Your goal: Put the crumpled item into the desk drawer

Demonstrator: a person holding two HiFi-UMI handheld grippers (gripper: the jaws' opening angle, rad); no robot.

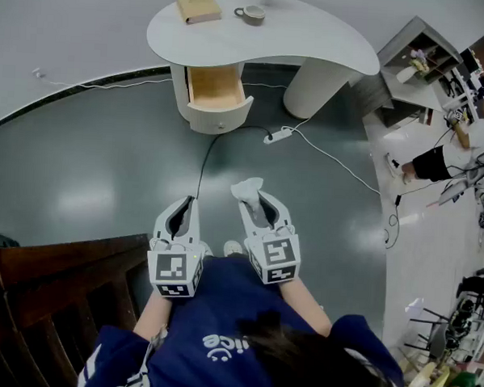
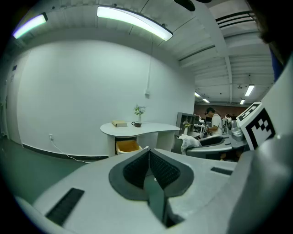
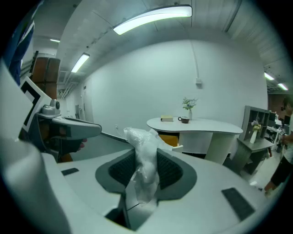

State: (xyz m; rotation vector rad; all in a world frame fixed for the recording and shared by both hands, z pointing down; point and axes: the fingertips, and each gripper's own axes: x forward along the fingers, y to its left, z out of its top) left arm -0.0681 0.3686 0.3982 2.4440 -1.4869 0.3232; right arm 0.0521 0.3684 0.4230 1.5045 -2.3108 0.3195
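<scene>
Right gripper (image 1: 254,200) pinches the crumpled plastic (image 1: 246,187), left gripper (image 1: 190,204) closed, empty; the flimsy wad may slip out short of the desk drawer (image 1: 215,88).

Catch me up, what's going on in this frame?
A person stands back from the desk with a gripper in each hand. The right gripper is shut on the crumpled plastic item. The left gripper is shut and empty. The desk drawer is already pulled open across the floor ahead, so the item is not in it yet.
</scene>
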